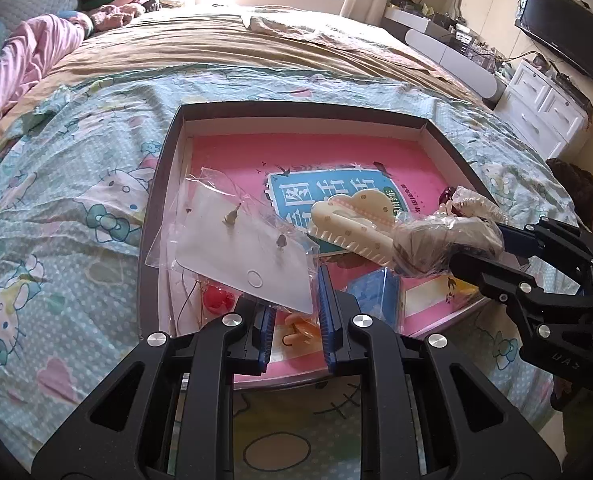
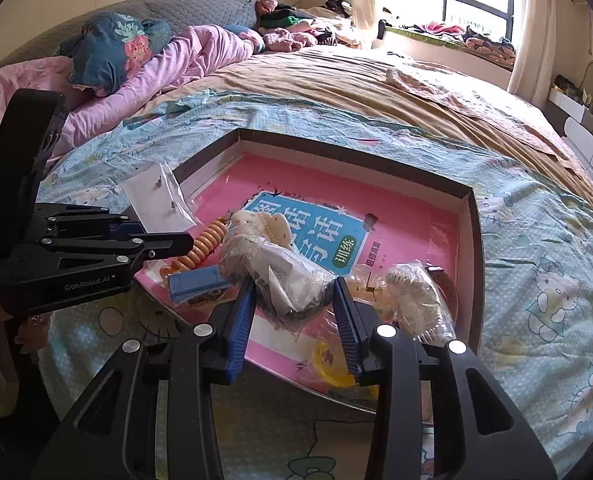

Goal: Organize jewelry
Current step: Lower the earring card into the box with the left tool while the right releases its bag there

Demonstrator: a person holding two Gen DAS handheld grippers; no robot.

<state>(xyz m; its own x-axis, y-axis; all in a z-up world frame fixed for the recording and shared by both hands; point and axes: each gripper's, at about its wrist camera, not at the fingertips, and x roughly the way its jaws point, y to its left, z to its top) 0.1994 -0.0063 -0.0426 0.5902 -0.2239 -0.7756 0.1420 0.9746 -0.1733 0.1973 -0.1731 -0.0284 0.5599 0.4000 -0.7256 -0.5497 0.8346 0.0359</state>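
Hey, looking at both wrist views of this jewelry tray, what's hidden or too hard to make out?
- Left wrist view: the red piece and orange hair clip are partly hidden by the earring card and the left tool.
- Right wrist view: the contents of the plastic bag in the right tool are blurred by crinkled film.
- Right wrist view: the yellow item is cut off by the tool's fingers.

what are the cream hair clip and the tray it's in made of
Cream hair clip: likely hard plastic, glossy and moulded, with comb-like teeth. Tray: seems cardboard, with thin folded walls, dark matte outside and pale inside.
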